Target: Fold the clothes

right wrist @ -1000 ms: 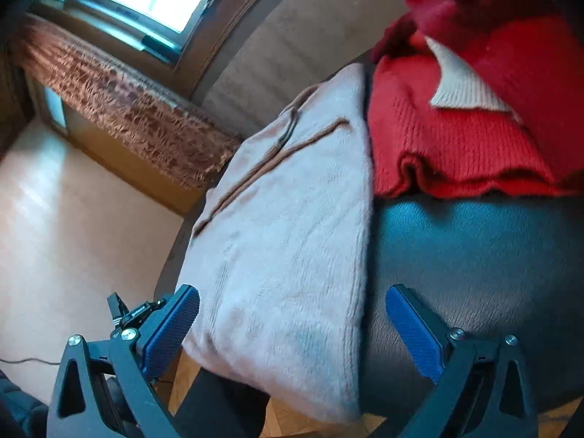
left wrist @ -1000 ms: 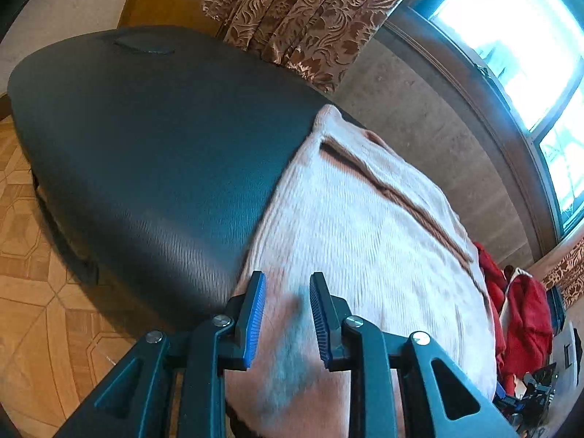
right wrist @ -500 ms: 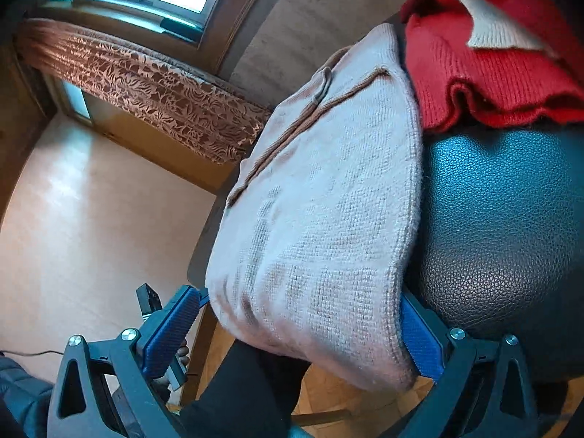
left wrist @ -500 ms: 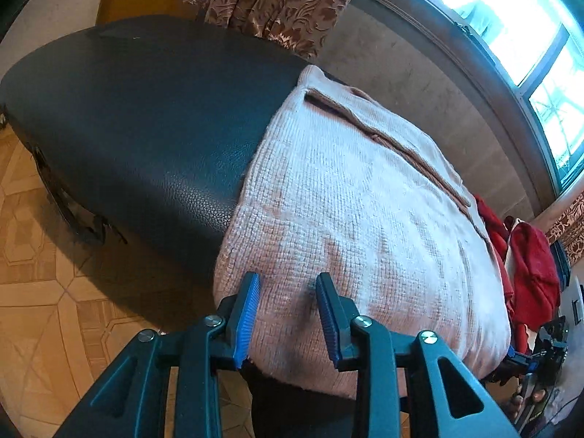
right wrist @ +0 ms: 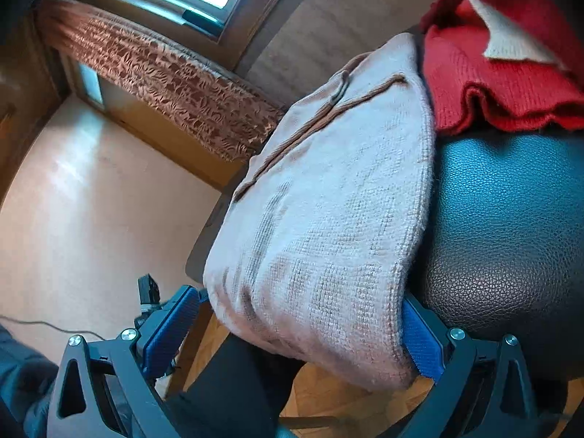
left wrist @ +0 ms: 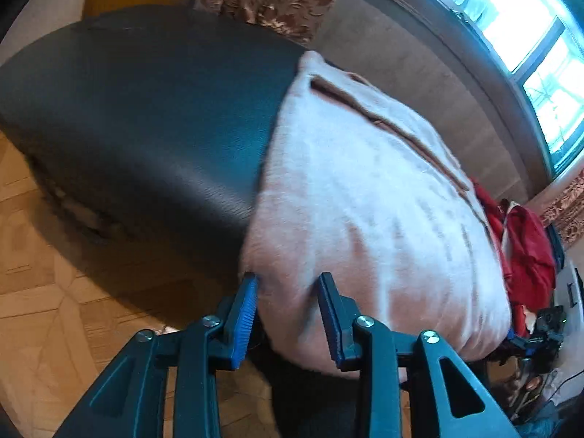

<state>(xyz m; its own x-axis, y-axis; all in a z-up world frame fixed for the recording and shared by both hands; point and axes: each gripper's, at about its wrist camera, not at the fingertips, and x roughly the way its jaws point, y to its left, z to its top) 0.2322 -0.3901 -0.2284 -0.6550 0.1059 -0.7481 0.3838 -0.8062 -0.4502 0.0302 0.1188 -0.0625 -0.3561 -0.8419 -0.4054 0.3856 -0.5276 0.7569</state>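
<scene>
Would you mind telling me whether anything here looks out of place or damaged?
Two things stand out. The folded pink sweater overhangs the near edge of the black leather seat. The seat's lower edge looks torn and frayed. The red sweater lies crumpled, unfolded.

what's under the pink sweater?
The pink sweater lies on a black leather seat, its near edge hanging over the seat's edge above a wooden floor. The red knit lies beside it. Anything beneath the folded layers is hidden.
</scene>
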